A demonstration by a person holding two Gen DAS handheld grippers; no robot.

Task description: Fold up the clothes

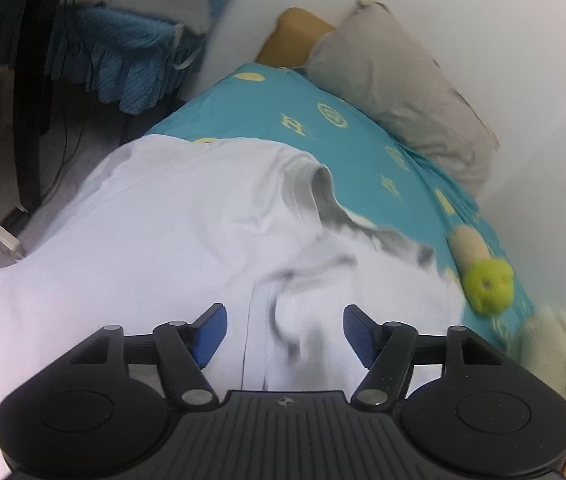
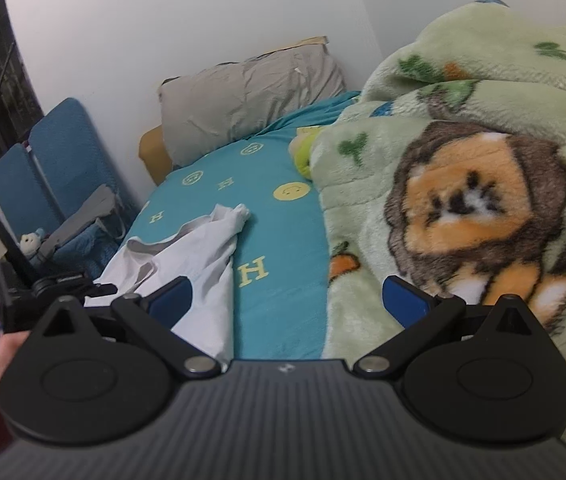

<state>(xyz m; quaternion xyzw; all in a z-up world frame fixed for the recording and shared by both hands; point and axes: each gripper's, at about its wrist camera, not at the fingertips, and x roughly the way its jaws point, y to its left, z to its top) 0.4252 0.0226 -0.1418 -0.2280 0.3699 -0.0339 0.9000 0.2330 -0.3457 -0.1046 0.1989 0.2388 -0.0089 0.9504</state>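
Partly blurred white shirt (image 1: 187, 216) below open tongs (image 1: 285, 334)

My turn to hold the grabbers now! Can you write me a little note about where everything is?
Left gripper: open, nothing gripped, hovering over the white T-shirt.
Right gripper: open, empty, over the teal sheet beside the lion blanket.
The shirt lies on the sheet, part folded, one end bunched and rumpled toward the grey pillow.
Done: a first fold, roughly.
Left: smooth the bunched part and finish folding.
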